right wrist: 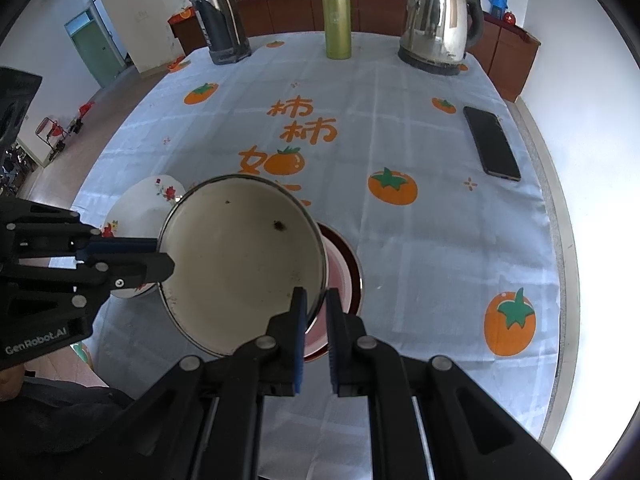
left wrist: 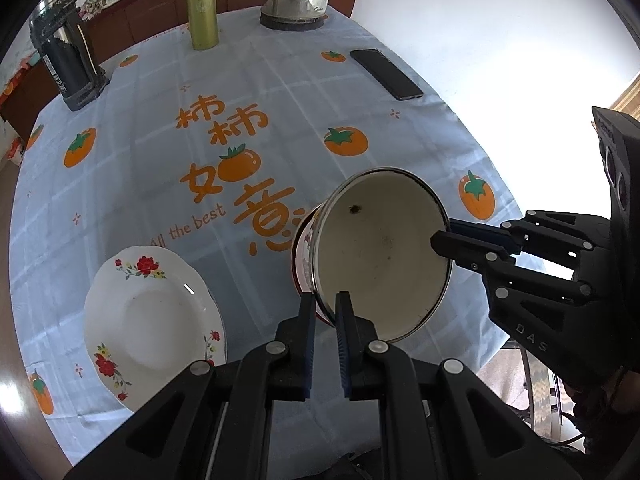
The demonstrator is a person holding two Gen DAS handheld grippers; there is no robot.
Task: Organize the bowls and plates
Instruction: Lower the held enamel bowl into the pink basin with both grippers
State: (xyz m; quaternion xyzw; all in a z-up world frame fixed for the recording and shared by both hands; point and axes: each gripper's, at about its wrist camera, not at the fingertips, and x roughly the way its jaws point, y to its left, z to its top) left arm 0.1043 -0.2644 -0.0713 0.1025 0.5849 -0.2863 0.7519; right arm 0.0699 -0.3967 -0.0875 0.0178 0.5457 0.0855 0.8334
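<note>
Your left tongs point(left wrist: 324, 300) and right tongs point(right wrist: 316, 296) both clamp the rim of the cream enamel bowl point(left wrist: 384, 252), tilted above the bench point(left wrist: 280, 92) beside the floral plate point(left wrist: 152, 328). The cloth reads "All the best"; the tongs show "DAS" and "GenRobot.AI".

Worktop point(right wrist: 440, 240) under a persimmon-print cloth. Far edge, left to right: dark steel thermos flask point(right wrist: 218, 16), olive-green cylindrical tumbler point(right wrist: 337, 22), steel electric kettle point(right wrist: 438, 24). Black smartphone point(right wrist: 494, 144) flat near the right edge. Near side: white flower-pattern plate point(left wrist: 152, 328) at left; cream enamel bowl point(right wrist: 240, 268) to its right, tilted, over a red-rimmed bowl point(right wrist: 344, 264). Left tongs point(left wrist: 325, 308) and right tongs point(right wrist: 316, 304) each pinch opposite sides of the enamel bowl's rim.
</note>
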